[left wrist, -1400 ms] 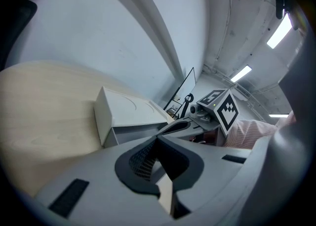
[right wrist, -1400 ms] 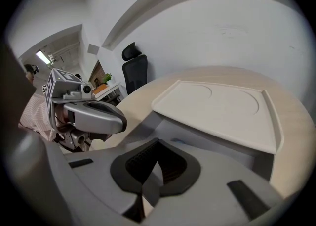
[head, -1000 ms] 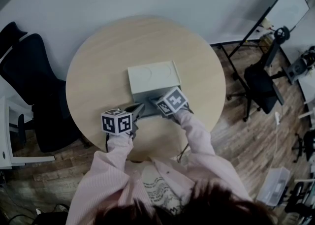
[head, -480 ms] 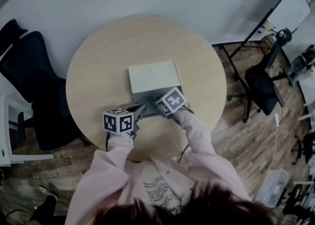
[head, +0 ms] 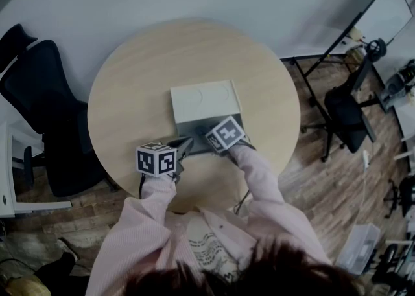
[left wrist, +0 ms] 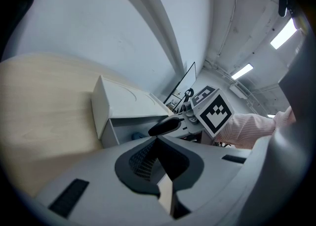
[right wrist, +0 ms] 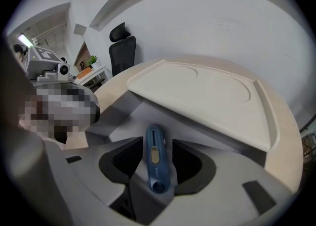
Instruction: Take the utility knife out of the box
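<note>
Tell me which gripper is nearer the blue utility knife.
Right. The right gripper, jaws opening, straddles the utility knife inside the box; the left gripper sits at the box's near corner, off the knife.

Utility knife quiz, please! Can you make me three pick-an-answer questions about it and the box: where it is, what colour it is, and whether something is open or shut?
1. Where is the utility knife?
A) in the box's drawer, between the right gripper's jaws
B) on the box's top
C) on the bare table

2. What colour is the utility knife?
A) red
B) blue
C) yellow

3. How is the drawer?
A) pushed shut
B) pulled out
C) taken right out of the box

Answers:
1 A: the right gripper view shows it lying in the drawer between the opening jaws, which do not press on it.
2 B: its body is blue.
3 B: the drawer sticks out from under the box's top.
</note>
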### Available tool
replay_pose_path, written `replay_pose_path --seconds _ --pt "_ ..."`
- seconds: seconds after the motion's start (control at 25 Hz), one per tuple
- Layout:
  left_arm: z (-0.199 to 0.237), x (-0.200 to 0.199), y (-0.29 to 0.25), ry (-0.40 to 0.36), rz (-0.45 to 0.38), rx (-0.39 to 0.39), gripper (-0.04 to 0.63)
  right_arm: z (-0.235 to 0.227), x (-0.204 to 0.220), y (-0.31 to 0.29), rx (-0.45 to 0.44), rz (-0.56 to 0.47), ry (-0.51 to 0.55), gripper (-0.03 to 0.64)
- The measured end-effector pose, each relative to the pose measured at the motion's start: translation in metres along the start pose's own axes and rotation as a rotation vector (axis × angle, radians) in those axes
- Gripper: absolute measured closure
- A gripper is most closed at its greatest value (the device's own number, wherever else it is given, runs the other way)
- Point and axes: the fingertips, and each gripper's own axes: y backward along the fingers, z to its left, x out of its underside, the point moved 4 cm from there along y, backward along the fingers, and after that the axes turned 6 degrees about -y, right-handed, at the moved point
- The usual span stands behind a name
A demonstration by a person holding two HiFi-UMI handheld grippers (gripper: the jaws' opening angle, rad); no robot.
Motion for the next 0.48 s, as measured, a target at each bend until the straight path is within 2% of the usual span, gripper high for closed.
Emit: replay_pose_path --seconds 0.2,0.4,0.48 --pt "0.001 0.0 -0.002 0.003 0.004 -0.003 0.586 -0.003 0.004 -0.005 0.014 0.023 0.026 0.397" --pt "0.003 0.003 -0.002 0.002 0.014 -0.006 0.586 0.012 0.004 -0.008 -0.031 0.037 0.023 0.397" --pt "0.003 0.003 -0.002 0.003 0.016 -0.006 0.586 0.008 0.003 -0.009 -0.01 0.043 0.031 0.397"
